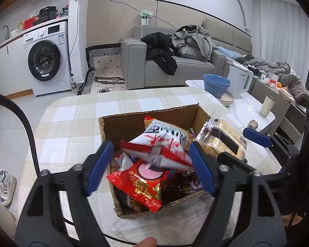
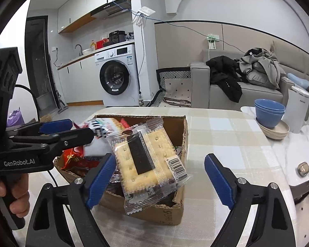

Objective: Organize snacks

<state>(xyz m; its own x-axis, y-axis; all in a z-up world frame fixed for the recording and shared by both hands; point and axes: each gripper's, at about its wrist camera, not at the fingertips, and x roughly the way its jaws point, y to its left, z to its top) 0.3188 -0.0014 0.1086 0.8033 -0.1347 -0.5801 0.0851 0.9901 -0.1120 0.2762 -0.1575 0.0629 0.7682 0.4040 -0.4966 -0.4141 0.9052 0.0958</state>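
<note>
You are holding both tongs over an open cardboard box (image 1: 121,127) that sits on a checked worktop (image 1: 72,119), and both point down into it, which suits dropping snacks in.

Your left tongs (image 1: 150,166) stand wide open. A white and red snack packet (image 1: 160,148) lies between the pads, blurred and tilted. It rests on, or is dropping onto, the heap rather than being pinched; the right pad sits close to its edge, but nothing presses it. Under it lies a red packet (image 1: 142,183) with gold print, atop other wrappers that fill the near half of the box.

Your right tongs (image 2: 160,177) are also spread wide. A clear cracker packet (image 2: 146,162) leans on the box's near right corner, half in and half over the rim. Its left edge is just beside the left pad (image 2: 101,177), and the right pad stands well apart, so nothing holds it.

It looks likely to slide unless nudged further inside.
</note>
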